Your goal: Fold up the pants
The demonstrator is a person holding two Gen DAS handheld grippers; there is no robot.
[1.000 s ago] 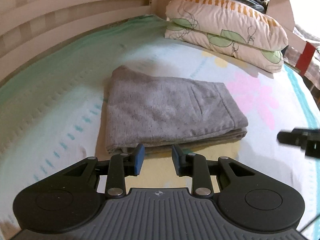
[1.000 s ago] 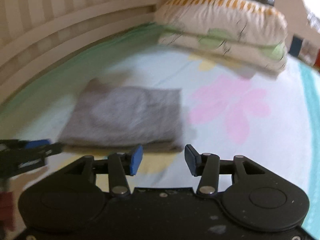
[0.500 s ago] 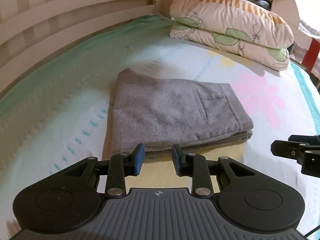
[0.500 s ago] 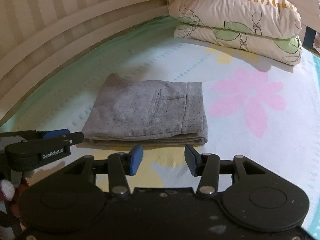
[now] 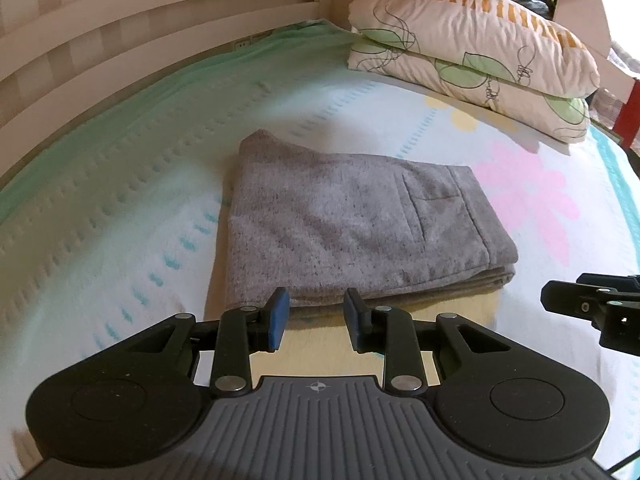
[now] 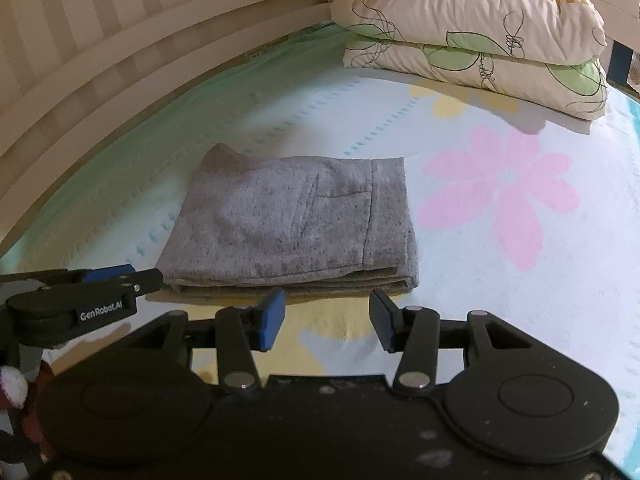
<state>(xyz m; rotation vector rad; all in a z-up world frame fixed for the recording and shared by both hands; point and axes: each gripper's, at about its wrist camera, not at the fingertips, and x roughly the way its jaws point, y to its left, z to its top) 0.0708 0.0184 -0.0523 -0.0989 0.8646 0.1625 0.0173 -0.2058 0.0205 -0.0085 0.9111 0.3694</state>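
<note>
Left gripper point(image 5: 314, 320) held just short of the pants' near edge, jaws narrowly parted, nothing gripped. Right gripper point(image 6: 326, 320) alongside it, jaws wider, also empty. Grey pants point(image 5: 352, 224) lie folded in a flat stack mid-sheet point(image 5: 100, 248), pocket on top. Two pillows point(image 5: 472, 48) are stacked far right; slatted rail point(image 5: 120, 40) far left.

You can read one text only: "GenRobot.AI", white lettering on the black side of your left gripper point(image 6: 120, 276), at the right wrist view's left edge.
</note>
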